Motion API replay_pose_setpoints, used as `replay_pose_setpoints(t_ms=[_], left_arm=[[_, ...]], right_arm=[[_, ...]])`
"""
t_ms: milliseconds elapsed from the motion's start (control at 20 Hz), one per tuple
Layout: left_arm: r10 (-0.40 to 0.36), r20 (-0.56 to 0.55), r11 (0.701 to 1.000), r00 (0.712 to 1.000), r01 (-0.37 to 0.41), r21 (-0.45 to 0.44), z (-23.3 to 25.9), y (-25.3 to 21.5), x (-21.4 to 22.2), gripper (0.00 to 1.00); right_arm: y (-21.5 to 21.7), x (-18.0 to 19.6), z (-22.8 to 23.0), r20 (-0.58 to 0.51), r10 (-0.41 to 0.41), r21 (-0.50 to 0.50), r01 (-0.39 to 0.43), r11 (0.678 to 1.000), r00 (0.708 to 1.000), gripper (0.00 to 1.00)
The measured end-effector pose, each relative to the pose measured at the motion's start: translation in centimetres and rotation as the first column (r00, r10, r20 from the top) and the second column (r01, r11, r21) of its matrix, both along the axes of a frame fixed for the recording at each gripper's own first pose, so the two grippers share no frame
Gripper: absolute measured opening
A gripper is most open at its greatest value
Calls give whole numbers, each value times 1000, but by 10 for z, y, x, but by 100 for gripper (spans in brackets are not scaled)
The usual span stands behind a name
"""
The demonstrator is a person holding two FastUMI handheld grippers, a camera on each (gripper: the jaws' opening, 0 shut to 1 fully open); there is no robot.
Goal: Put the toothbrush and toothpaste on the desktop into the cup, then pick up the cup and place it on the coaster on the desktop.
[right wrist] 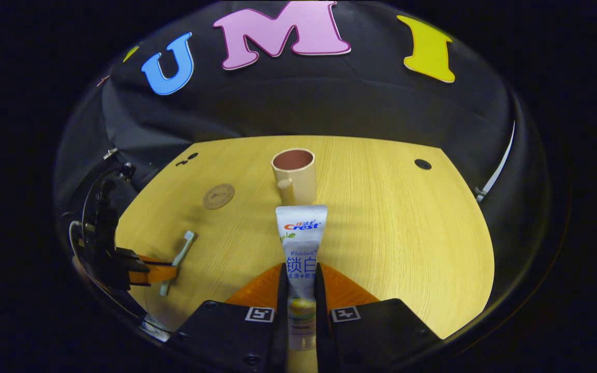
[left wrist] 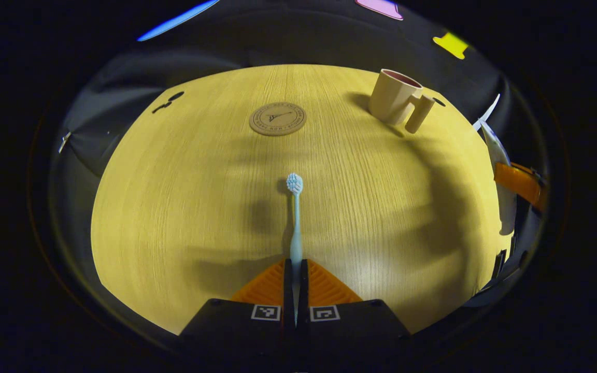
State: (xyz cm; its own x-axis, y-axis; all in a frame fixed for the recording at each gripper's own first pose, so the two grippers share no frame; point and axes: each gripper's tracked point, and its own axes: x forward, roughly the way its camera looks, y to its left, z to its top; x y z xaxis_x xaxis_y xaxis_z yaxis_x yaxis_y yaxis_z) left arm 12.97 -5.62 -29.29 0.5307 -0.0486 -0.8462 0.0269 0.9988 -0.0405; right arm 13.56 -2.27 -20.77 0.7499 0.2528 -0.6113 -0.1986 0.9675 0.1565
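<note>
A light blue toothbrush (left wrist: 295, 220) points forward, its handle clamped in my left gripper (left wrist: 296, 269), held above the wooden table. The beige cup (left wrist: 395, 97) with a side handle stands upright at the far right in the left gripper view, and the round coaster (left wrist: 278, 118) lies flat to its left. My right gripper (right wrist: 302, 274) is shut on a white toothpaste tube (right wrist: 301, 243) pointing toward the cup (right wrist: 295, 177). In the right gripper view the coaster (right wrist: 218, 196) lies left of the cup, and the left gripper (right wrist: 161, 273) holds the toothbrush (right wrist: 180, 254) at far left.
The round wooden table (right wrist: 381, 233) has small dark holes near its far edge (right wrist: 423, 164). Black cloth wall surrounds it. A white cable (right wrist: 495, 176) hangs at the right. The right gripper with the tube shows at the right edge (left wrist: 516, 181) of the left gripper view.
</note>
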Motion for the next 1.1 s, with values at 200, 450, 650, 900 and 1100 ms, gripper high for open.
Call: replay_pose_setpoints(t_ms=[200, 450, 650, 900, 1100], left_arm=[[7, 100, 998, 995, -1, -64, 28, -11, 10, 6], [-14, 214, 996, 977, 33, -87, 65, -25, 29, 6], [-23, 263, 991, 964, 57, -124, 90, -43, 41, 6], [-35, 318, 991, 948, 74, -111, 116, -48, 55, 6], [-49, 350, 994, 936, 81, -76, 127, -53, 58, 6]], right_arm=[[3, 34, 40, 156, -20, 32, 16, 999, 988, 25], [15, 82, 85, 337, -43, 78, 18, 997, 941, 25], [22, 117, 98, 426, -74, 110, 29, 993, 901, 24], [27, 157, 100, 510, -127, 139, 64, 988, 851, 24], [34, 187, 102, 586, -138, 130, 76, 989, 798, 25]])
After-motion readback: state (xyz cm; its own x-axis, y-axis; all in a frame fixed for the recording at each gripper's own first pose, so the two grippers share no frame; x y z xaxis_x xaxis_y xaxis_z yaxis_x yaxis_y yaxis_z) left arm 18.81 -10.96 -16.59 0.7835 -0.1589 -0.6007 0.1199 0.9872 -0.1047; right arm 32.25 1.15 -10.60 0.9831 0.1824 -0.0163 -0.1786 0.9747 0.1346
